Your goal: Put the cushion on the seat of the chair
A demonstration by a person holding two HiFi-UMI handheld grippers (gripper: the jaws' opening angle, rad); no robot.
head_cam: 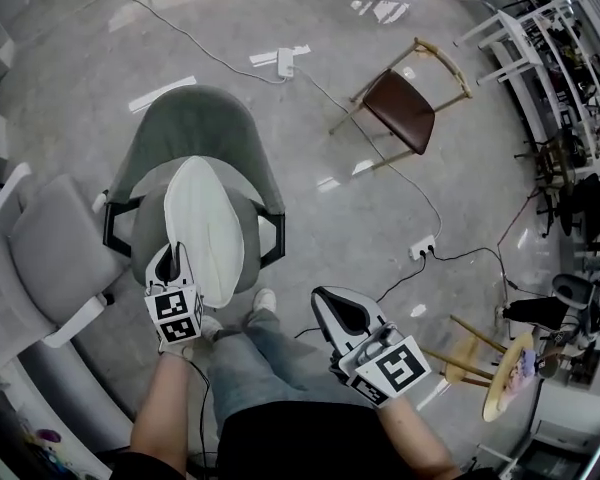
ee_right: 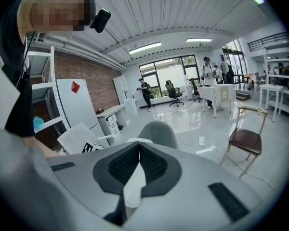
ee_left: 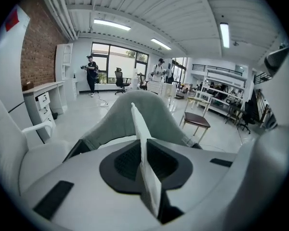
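Observation:
A white cushion [head_cam: 208, 223] hangs edge-up over the seat of a grey shell chair [head_cam: 195, 118] with black arms. My left gripper [head_cam: 175, 265] is shut on the cushion's near edge. In the left gripper view the cushion [ee_left: 140, 124] stands as a thin white sheet pinched between the pads of the left gripper [ee_left: 144, 146], with the grey chair [ee_left: 156, 112] behind it. My right gripper [head_cam: 342, 313] is off to the right of the chair, apart from the cushion, its jaws shut and holding nothing. The right gripper view looks over the right gripper [ee_right: 138, 147] at the chair [ee_right: 159, 131].
A wooden chair with a brown seat [head_cam: 405, 108] stands at the back right. A pale grey armchair [head_cam: 50, 238] is close on the left. A power strip [head_cam: 423, 248] and cables lie on the floor to the right. A round wooden stool [head_cam: 505, 373] stands at the lower right.

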